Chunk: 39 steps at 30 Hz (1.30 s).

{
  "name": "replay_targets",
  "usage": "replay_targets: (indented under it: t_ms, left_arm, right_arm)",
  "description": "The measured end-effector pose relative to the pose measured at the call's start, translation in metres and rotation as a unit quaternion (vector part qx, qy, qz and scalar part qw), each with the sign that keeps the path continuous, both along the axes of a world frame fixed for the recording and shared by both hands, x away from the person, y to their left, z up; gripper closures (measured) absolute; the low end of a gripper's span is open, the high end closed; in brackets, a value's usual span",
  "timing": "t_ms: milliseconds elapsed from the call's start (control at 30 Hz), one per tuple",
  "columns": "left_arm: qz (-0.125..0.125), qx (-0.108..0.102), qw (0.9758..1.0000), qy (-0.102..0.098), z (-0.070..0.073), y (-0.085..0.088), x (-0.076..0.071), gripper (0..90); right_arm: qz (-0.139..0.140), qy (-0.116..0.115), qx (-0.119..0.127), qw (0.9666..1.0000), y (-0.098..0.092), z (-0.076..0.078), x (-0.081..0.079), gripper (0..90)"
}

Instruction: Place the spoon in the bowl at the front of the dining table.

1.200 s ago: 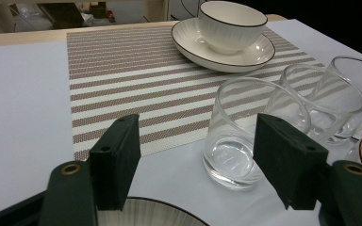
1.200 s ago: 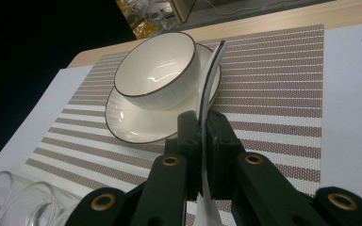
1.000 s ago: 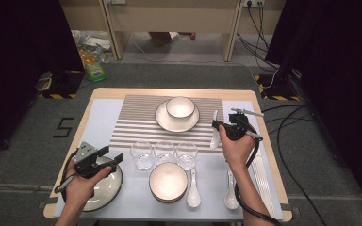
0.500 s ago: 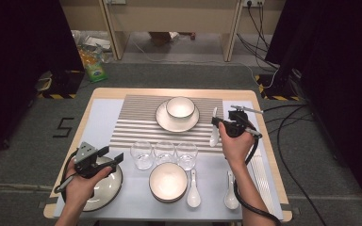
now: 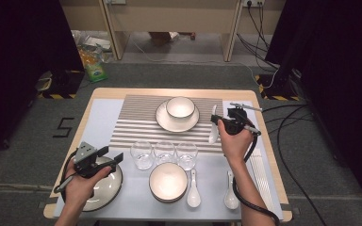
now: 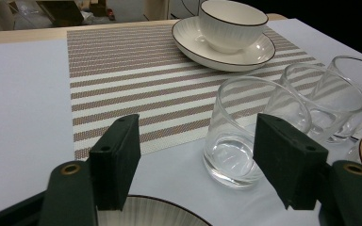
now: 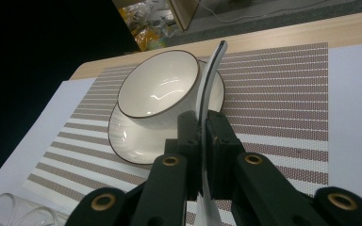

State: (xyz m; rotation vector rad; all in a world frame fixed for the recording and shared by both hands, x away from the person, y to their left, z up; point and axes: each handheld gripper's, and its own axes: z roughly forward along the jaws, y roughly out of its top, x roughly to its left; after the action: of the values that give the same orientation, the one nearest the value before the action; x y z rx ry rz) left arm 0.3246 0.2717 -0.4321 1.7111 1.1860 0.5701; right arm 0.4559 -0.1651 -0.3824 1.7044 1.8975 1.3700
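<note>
My right gripper (image 5: 215, 120) is shut on a white ceramic spoon (image 5: 212, 130), held above the right part of the striped placemat (image 5: 136, 123). In the right gripper view the spoon (image 7: 211, 70) curves up from between the closed jaws of the gripper (image 7: 202, 134), just right of a white bowl (image 7: 158, 89) on its saucer (image 7: 122, 136). My left gripper (image 5: 113, 156) stands open over a dark-rimmed plate (image 5: 104, 189) at the front left. Its fingers (image 6: 115, 157) hold nothing, and a clear glass (image 6: 245, 127) stands beyond them.
Three glasses (image 5: 165, 151) stand in a row along the placemat's near edge. In front of them are stacked bowls (image 5: 168, 181) and two white spoons (image 5: 193, 190) (image 5: 230, 195). A cable trails from the right gripper along the table's right side.
The right hand with the spoon has drifted very slightly toward the far side. The left hand has stayed put.
</note>
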Motion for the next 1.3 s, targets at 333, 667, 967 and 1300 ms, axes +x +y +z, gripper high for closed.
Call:
replay_targets:
  t_ms: [333, 667, 967, 1300]
  left_arm:
    - [0.0, -0.002, 1.0, 0.001, 0.0, 0.0, 0.0, 32.0]
    - [-0.001, -0.004, 1.0, 0.002, 0.0, 0.0, 0.0, 32.0]
    - [0.0, -0.002, 1.0, 0.002, 0.0, 0.0, 0.001, 32.0]
    - [0.001, -0.003, 1.0, 0.001, 0.0, 0.0, 0.0, 32.0]
  right_arm:
    - [0.001, 0.0, -0.001, 1.0, 0.001, 0.001, 0.004, 85.8]
    - [0.001, 0.001, 0.001, 1.0, 0.003, 0.002, 0.006, 85.8]
    - [0.0, 0.001, 0.002, 1.0, 0.003, 0.002, 0.01, 85.8]
    - [0.0, 0.0, 0.004, 1.0, 0.004, 0.002, 0.013, 85.8]
